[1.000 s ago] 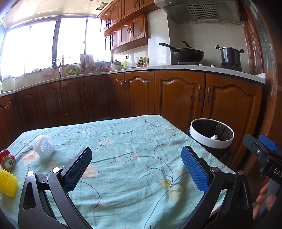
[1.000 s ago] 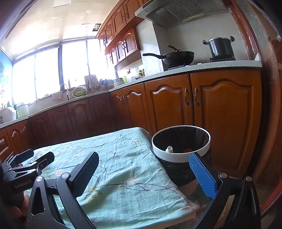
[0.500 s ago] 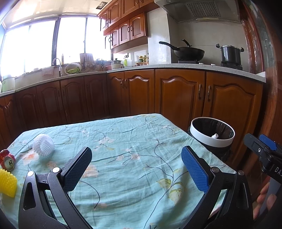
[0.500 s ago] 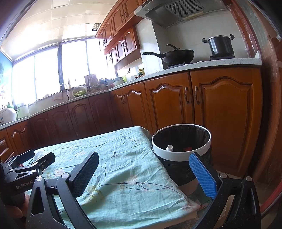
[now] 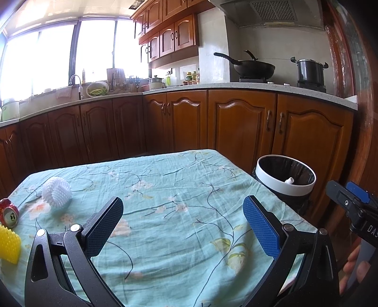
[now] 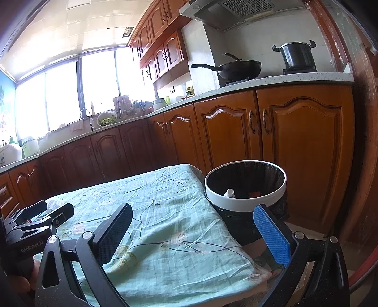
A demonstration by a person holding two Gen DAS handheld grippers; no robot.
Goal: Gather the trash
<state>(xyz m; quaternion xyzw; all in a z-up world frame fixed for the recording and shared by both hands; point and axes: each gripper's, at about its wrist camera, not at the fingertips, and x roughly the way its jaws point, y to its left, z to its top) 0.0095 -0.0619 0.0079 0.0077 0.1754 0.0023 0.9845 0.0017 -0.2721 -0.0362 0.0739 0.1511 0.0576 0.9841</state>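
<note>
Trash — white foam net point(image 5: 57, 194), red can point(image 5: 9, 212), yellow piece point(image 5: 9, 243) — lies far across the tabletop point(image 5: 179, 212) from the bin point(image 5: 286, 176); both claws, left claw point(image 5: 183, 224) and right claw point(image 6: 192, 232), spread empty; light foam may slip when pinched.

This is a home kitchen. Brown wooden cabinets point(image 5: 238, 122) run under a pale stone worktop point(image 5: 248, 88), with more cupboards point(image 5: 170, 37) on the wall. A black wok point(image 5: 252, 67) and a pot point(image 5: 309, 70) sit on the stove below an extractor hood point(image 5: 271, 11). A tap point(image 5: 75, 79) stands by the bright window point(image 5: 94, 52), beside a bowl of greens point(image 5: 96, 89).
</note>
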